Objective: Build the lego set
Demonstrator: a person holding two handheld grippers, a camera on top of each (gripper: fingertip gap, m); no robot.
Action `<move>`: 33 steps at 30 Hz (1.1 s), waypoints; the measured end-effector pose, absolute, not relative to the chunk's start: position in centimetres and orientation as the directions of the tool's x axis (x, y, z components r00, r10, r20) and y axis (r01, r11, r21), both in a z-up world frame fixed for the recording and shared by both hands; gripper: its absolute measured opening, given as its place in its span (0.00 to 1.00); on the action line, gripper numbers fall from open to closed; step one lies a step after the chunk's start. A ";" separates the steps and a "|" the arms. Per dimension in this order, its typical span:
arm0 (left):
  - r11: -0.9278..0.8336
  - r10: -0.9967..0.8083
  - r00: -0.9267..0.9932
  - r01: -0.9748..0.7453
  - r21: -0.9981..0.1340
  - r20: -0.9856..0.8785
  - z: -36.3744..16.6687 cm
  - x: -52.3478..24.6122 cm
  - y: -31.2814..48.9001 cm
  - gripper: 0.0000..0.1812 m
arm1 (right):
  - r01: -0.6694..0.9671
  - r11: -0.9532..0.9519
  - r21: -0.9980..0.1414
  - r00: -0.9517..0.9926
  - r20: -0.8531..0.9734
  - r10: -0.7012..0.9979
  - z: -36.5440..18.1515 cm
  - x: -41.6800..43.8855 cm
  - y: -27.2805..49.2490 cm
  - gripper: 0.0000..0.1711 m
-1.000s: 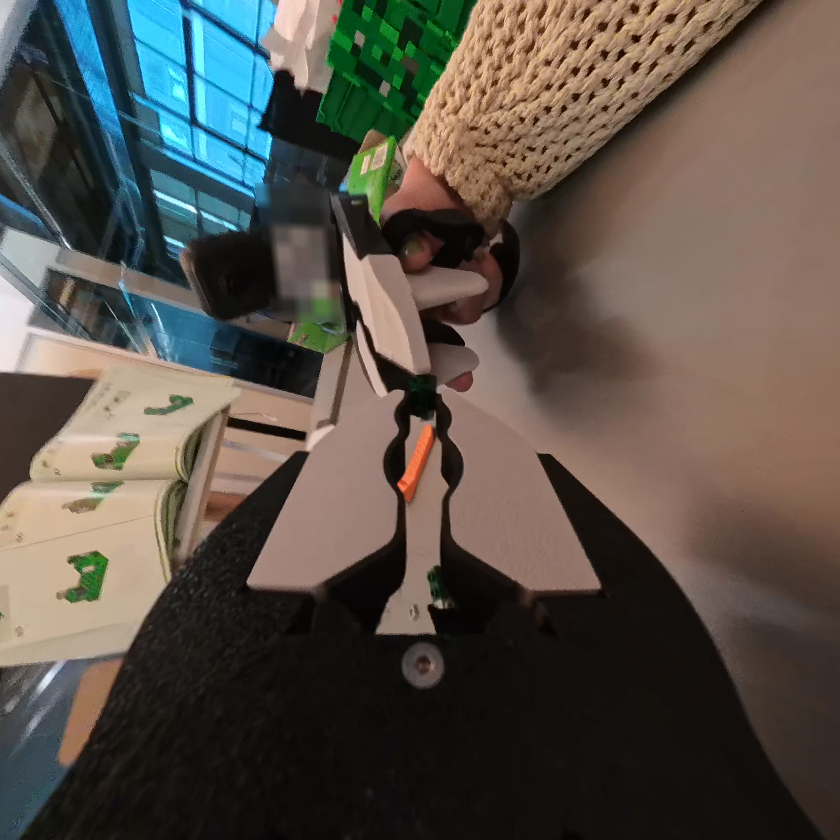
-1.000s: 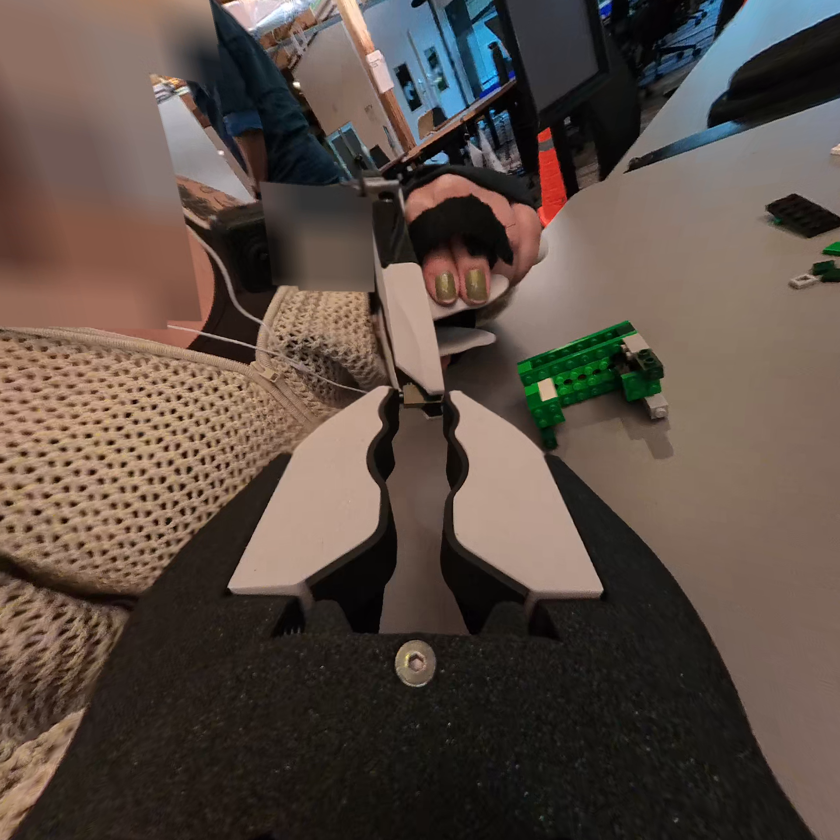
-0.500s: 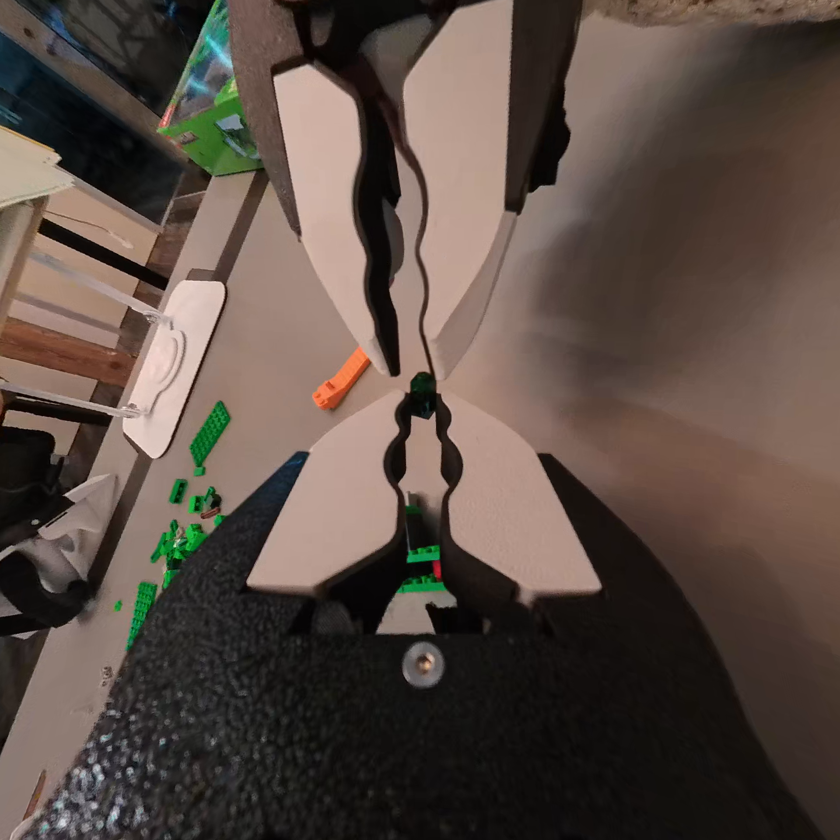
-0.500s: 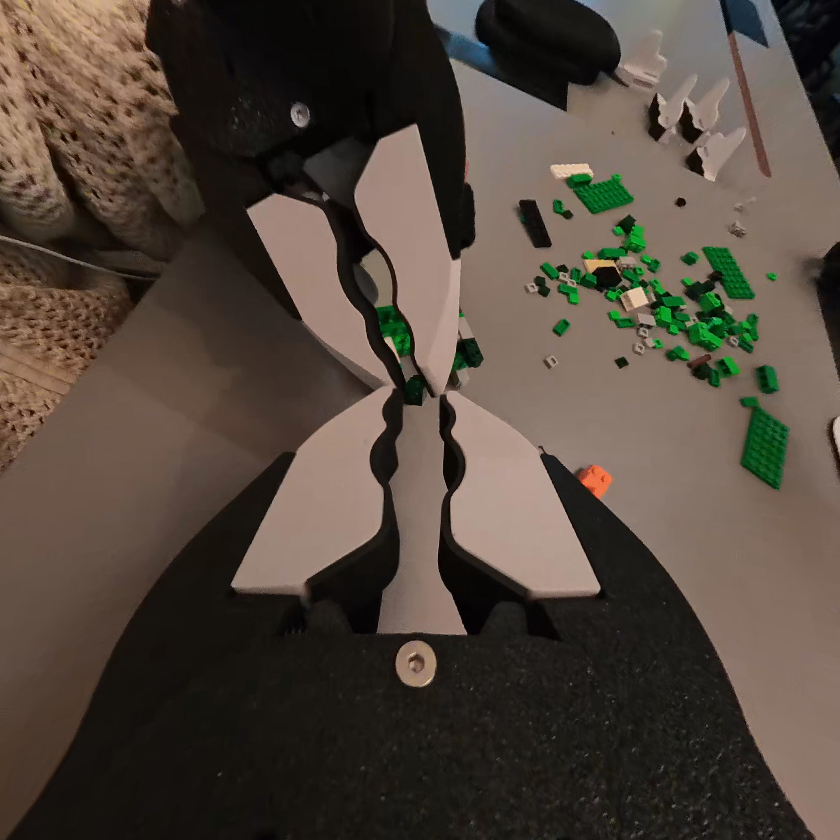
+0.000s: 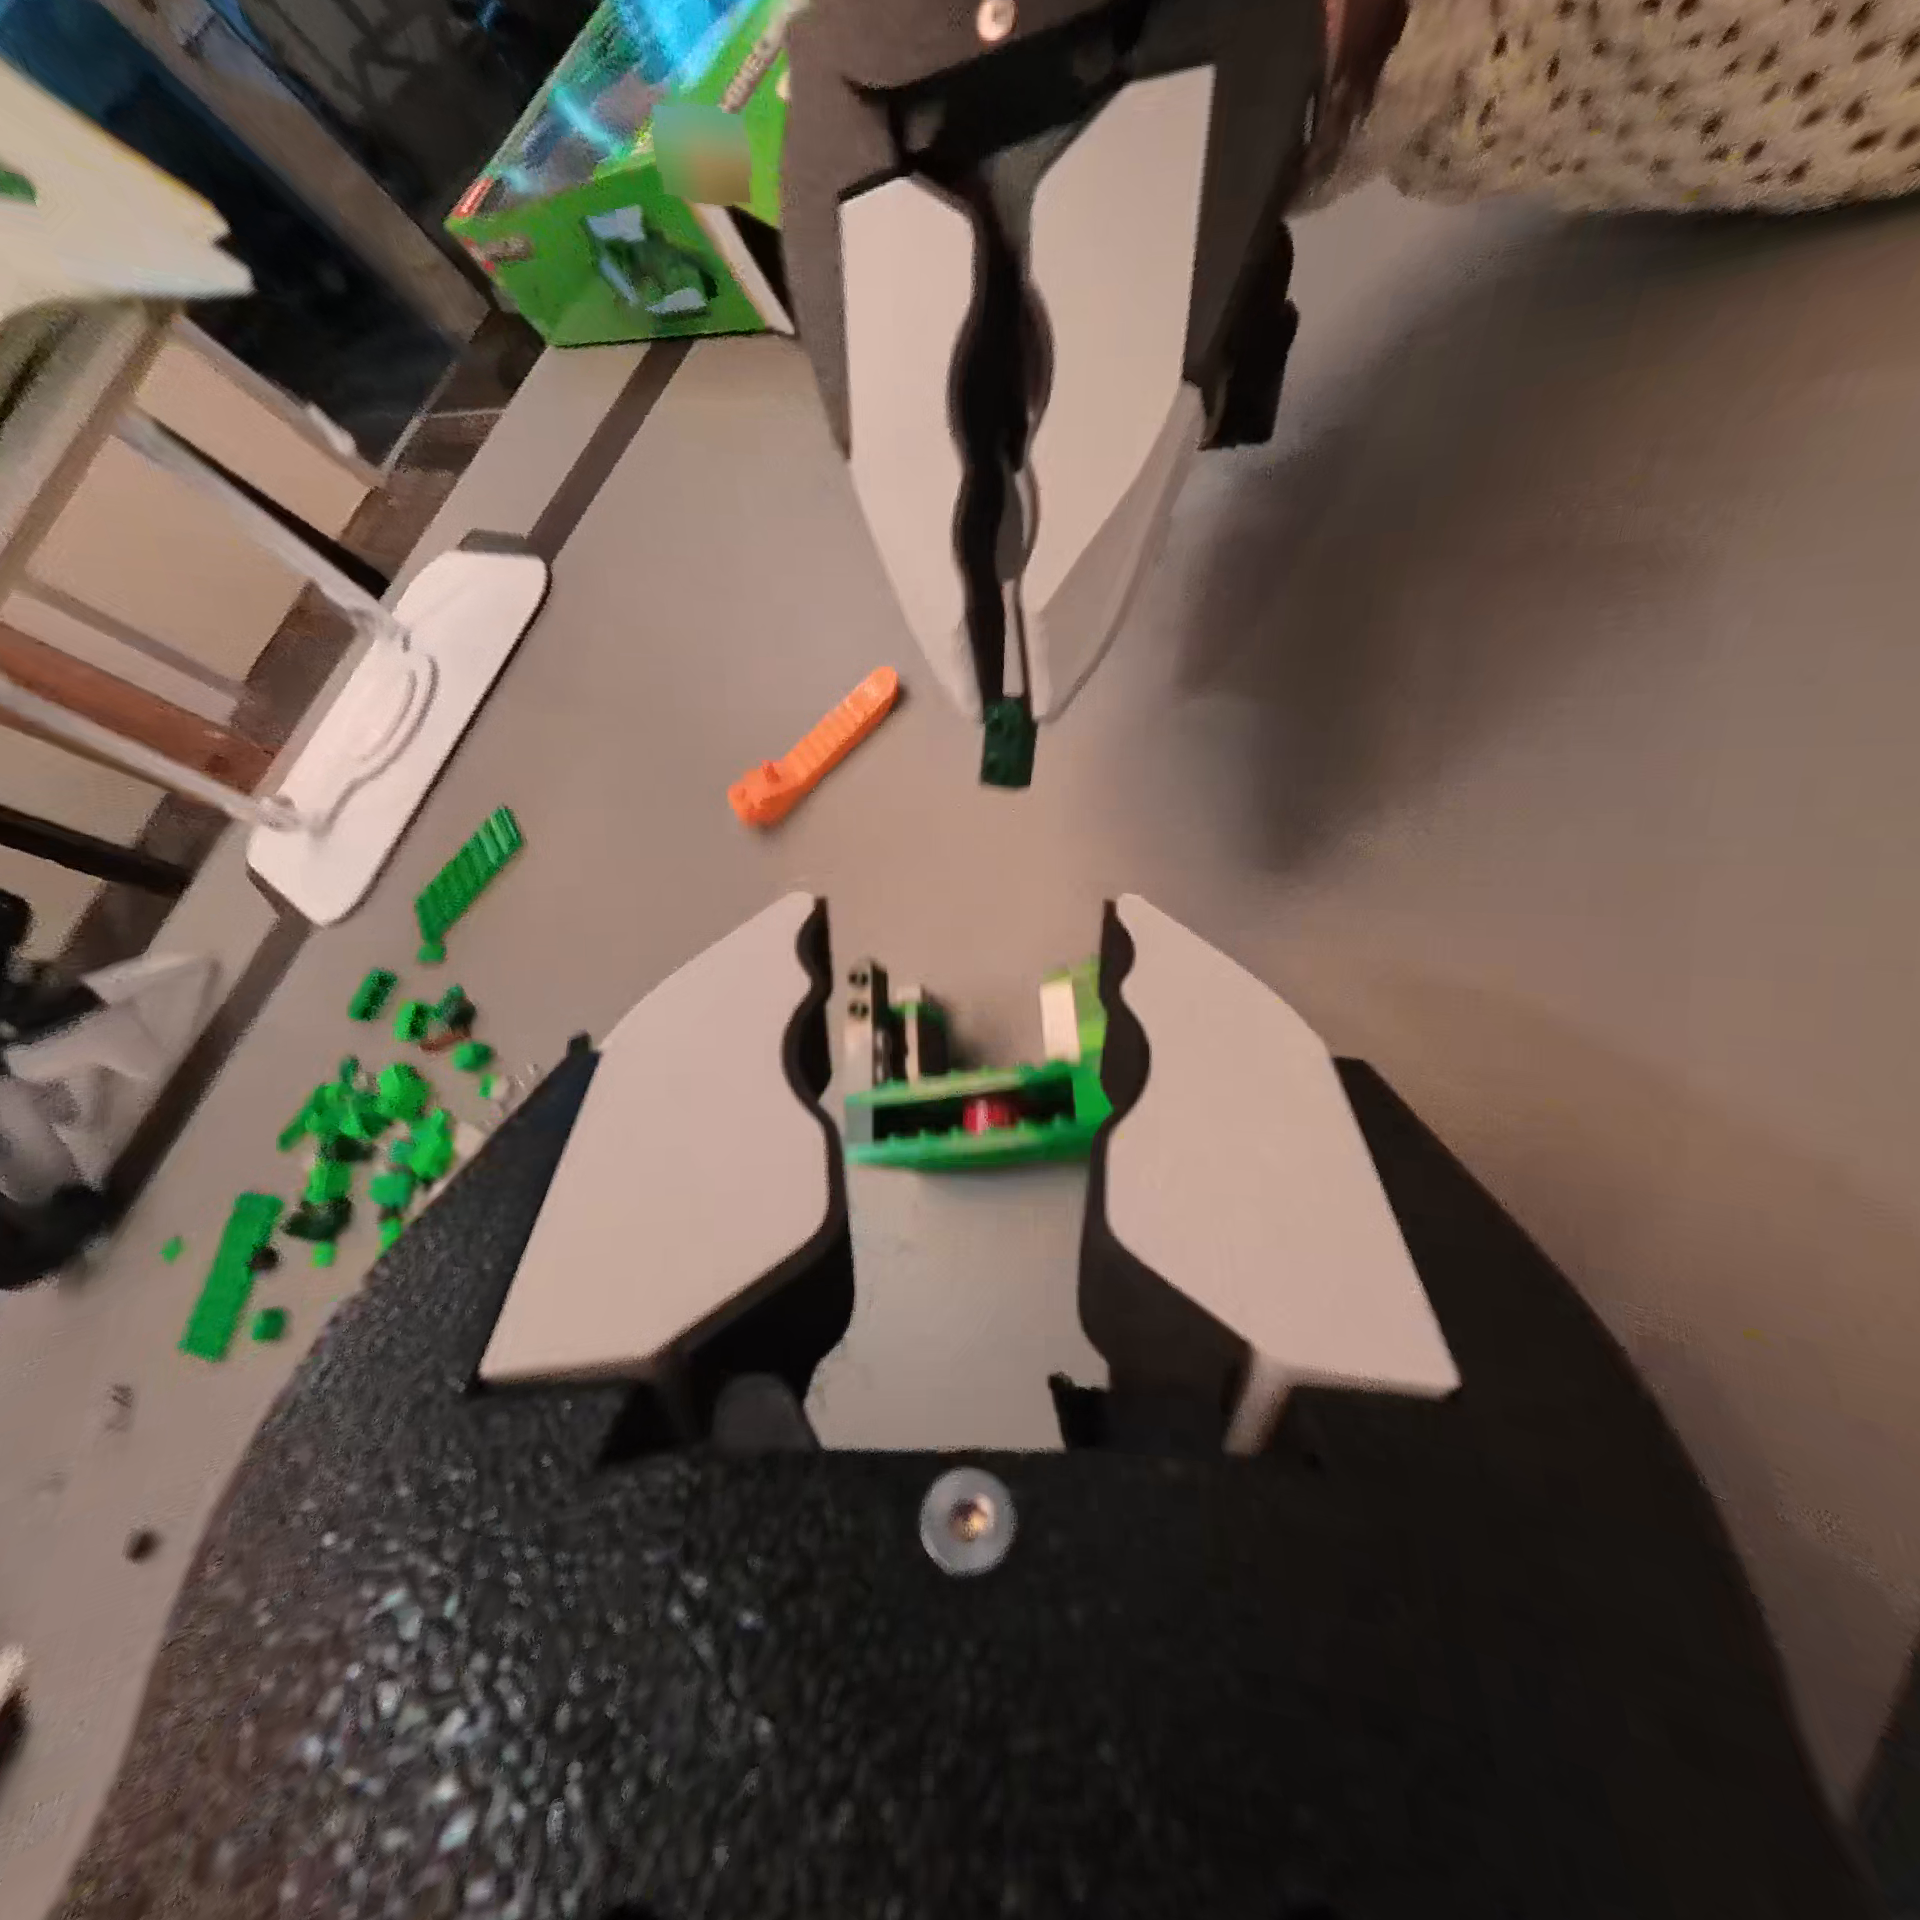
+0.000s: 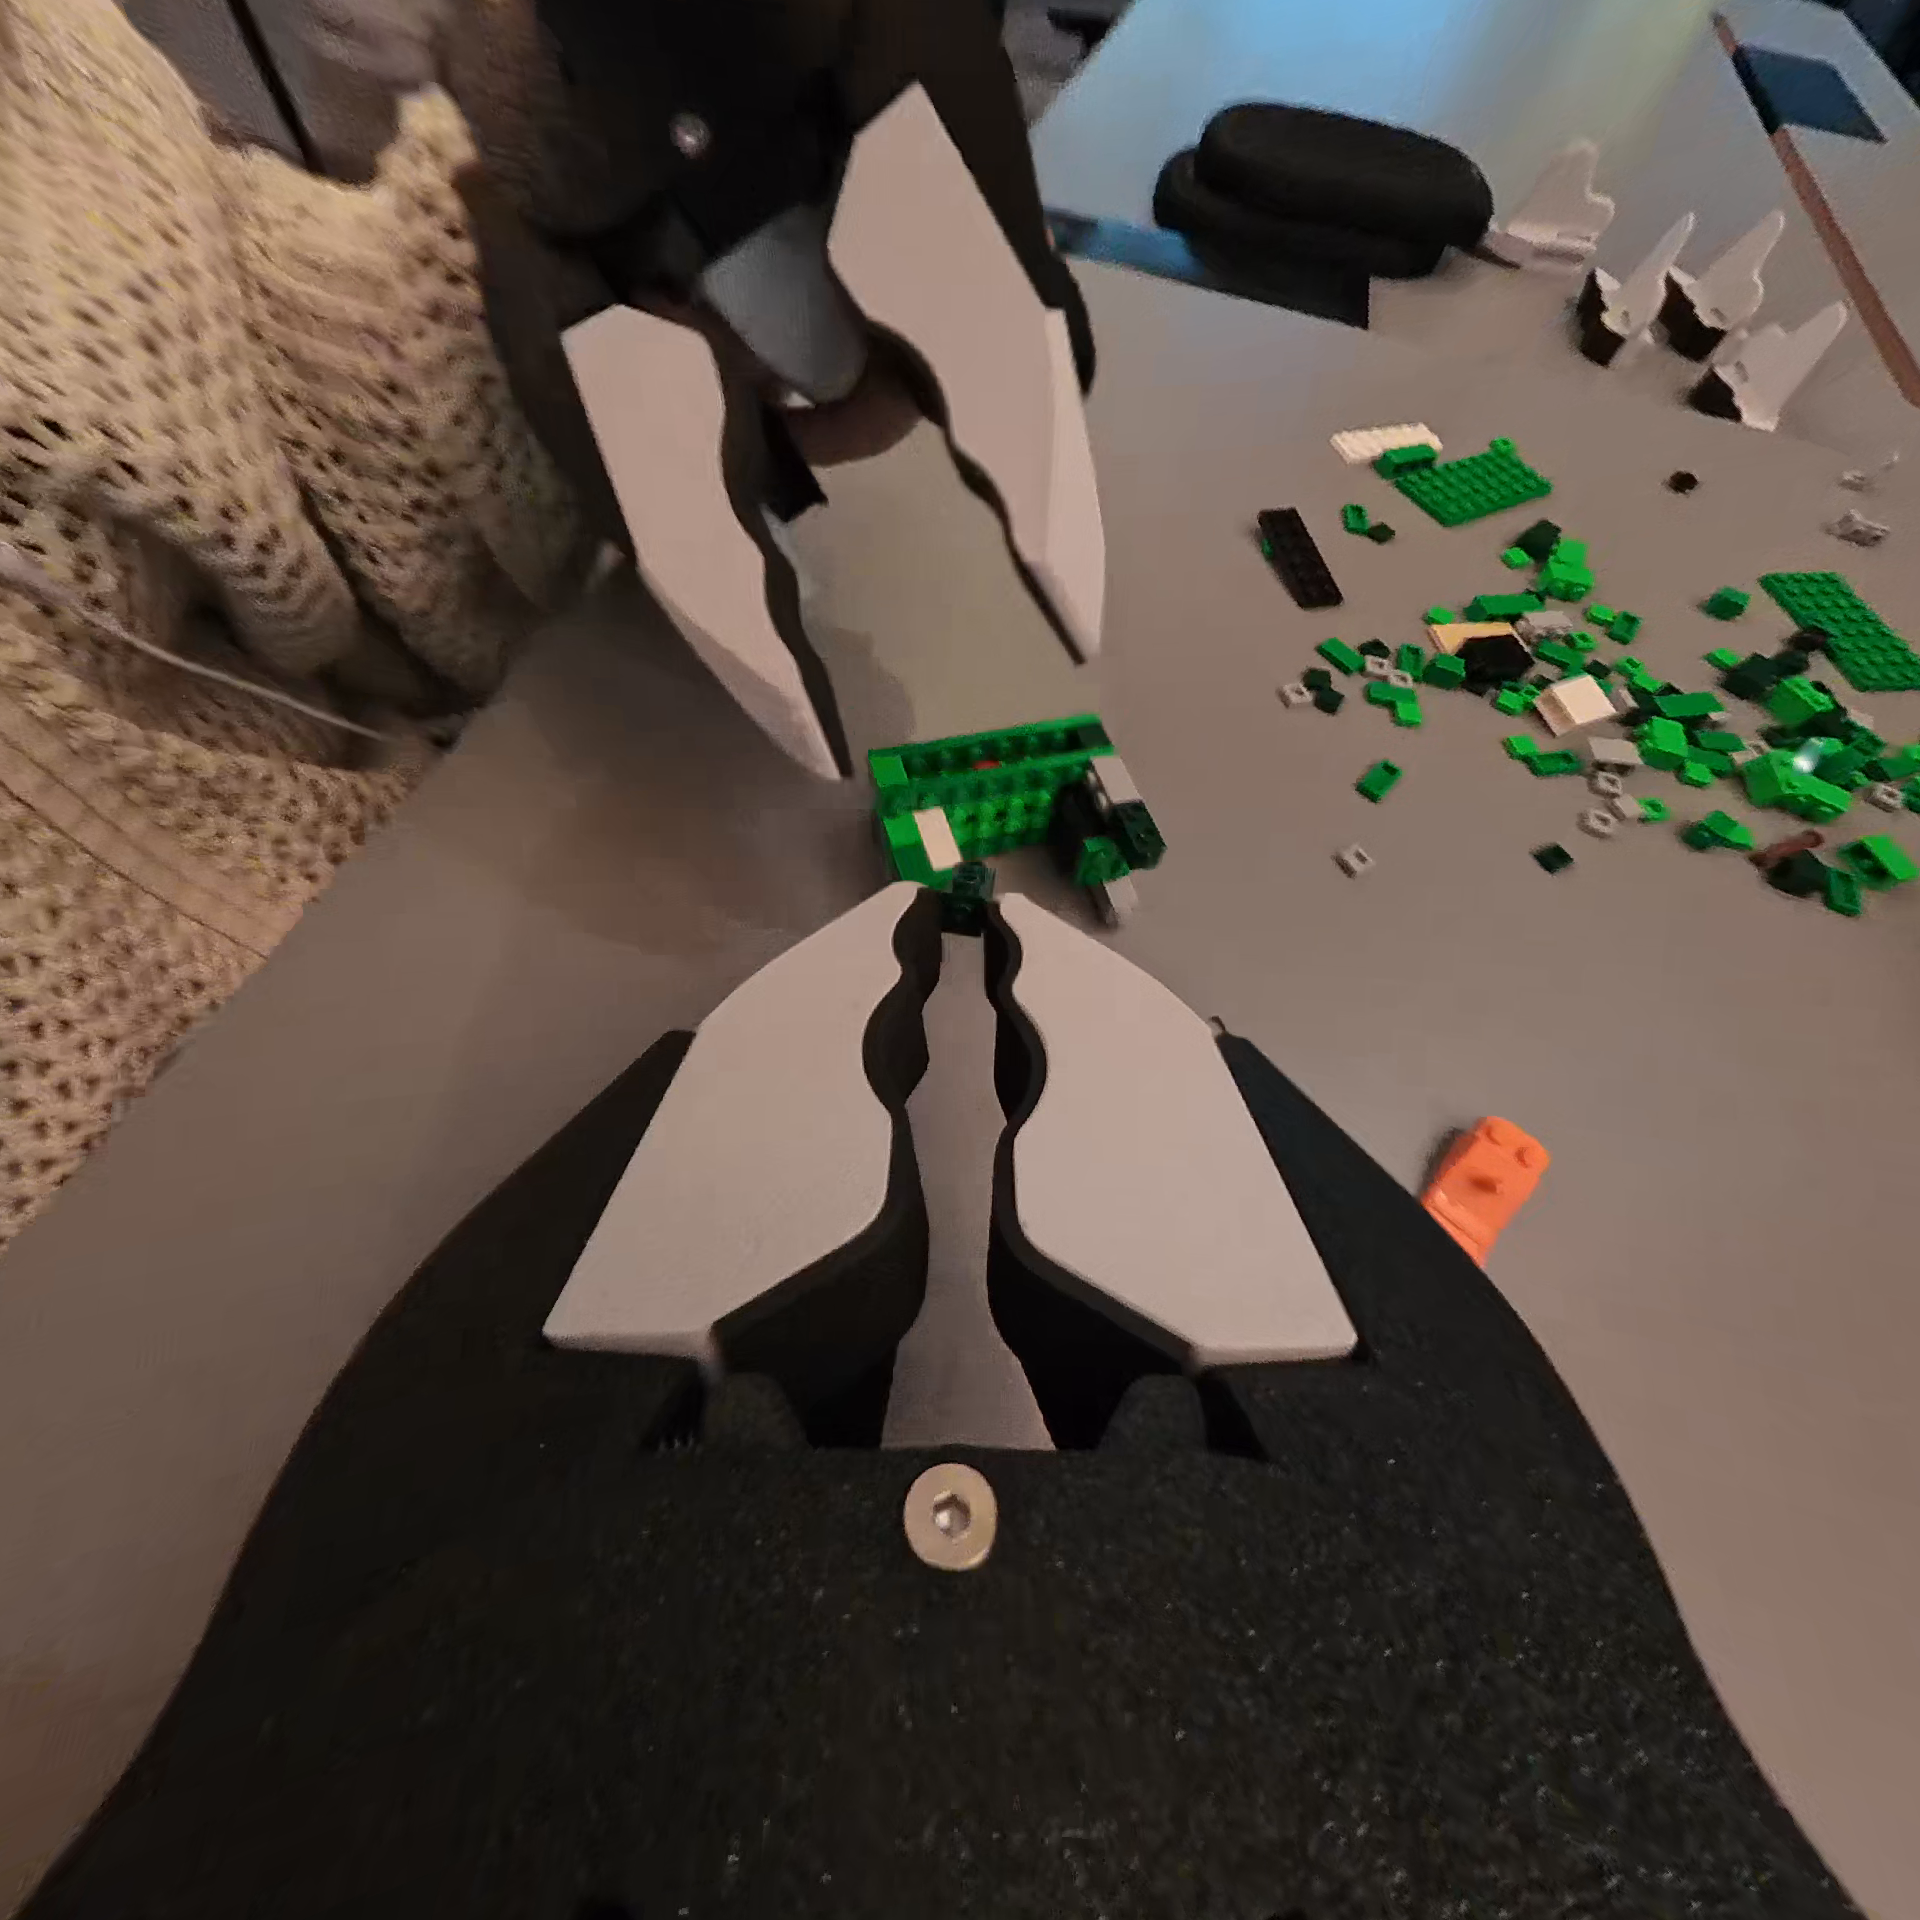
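In the left wrist view, my left gripper [image 5: 966, 914] is open and empty above the table. The partly built green lego model [image 5: 971, 1127] lies on the table between and below its fingers. My right gripper [image 5: 1013, 707] faces it from the far side, shut on a small dark green brick [image 5: 1008, 753]. In the right wrist view, my right gripper [image 6: 964, 899] pinches that dark green brick [image 6: 966, 906] at its tips, just in front of the green model [image 6: 987, 800]. The left gripper [image 6: 956, 712] hangs open above the model's far side.
An orange brick separator [image 5: 816, 758] [image 6: 1481, 1179] lies near the model. A pile of loose green pieces [image 6: 1662, 717] [image 5: 374, 1122] covers one side of the grey table [image 6: 1299, 987]. A green set box [image 5: 623, 260], a white stand base [image 5: 405, 707] and a black case [image 6: 1320, 197] stand farther off. Less than 4 cm separates the two grippers' tips. The orange brick separator [image 6: 1481, 1179] is about equally far from each gripper, around 15 cm. My left wrist view [image 5: 770, 781] looks at it from another angle.
Both grippers met tip to tip on the dark green brick. The left gripper has now opened and let go. The right gripper keeps the brick, and the two have drawn apart.
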State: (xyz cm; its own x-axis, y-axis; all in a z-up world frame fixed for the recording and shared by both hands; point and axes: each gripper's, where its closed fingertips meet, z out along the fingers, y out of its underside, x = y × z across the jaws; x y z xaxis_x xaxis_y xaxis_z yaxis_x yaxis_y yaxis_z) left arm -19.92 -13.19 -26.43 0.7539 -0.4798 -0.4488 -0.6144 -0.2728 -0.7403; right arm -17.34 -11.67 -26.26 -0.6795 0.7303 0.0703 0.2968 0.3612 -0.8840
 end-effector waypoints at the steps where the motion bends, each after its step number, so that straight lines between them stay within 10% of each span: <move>1: -0.295 -0.475 0.779 -0.580 -0.759 -0.410 -26.7 -20.8 -13.8 0.30 | 0.280 0.337 -0.899 -0.696 0.051 0.716 -26.4 -17.5 -12.1 0.04; 6: -0.440 -0.510 0.839 -0.445 -0.780 -0.190 -29.7 -23.1 -15.3 0.48 | 0.253 0.324 -0.912 -0.760 0.020 0.650 -28.3 -19.0 -13.5 0.04; 20: -0.311 -0.514 0.820 -0.450 -0.837 -0.250 -29.3 -22.2 -15.9 0.16 | 0.226 0.414 -0.882 -0.859 0.020 0.511 -29.7 -19.8 -14.9 0.04; 33: -0.323 -0.535 0.816 -0.435 -0.840 -0.217 -30.2 -21.1 -16.3 0.07 | 0.248 0.458 -0.853 -0.866 0.017 0.500 -30.7 -19.8 -14.8 0.04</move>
State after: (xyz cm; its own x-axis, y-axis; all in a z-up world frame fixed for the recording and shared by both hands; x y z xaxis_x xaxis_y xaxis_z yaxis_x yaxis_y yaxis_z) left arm -21.11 -16.34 -30.17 0.8164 -0.5349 -0.2175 -0.4355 -0.3231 -0.8402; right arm -19.84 -14.82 -30.65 -0.8657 0.5004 0.0170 0.2481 0.4584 -0.8534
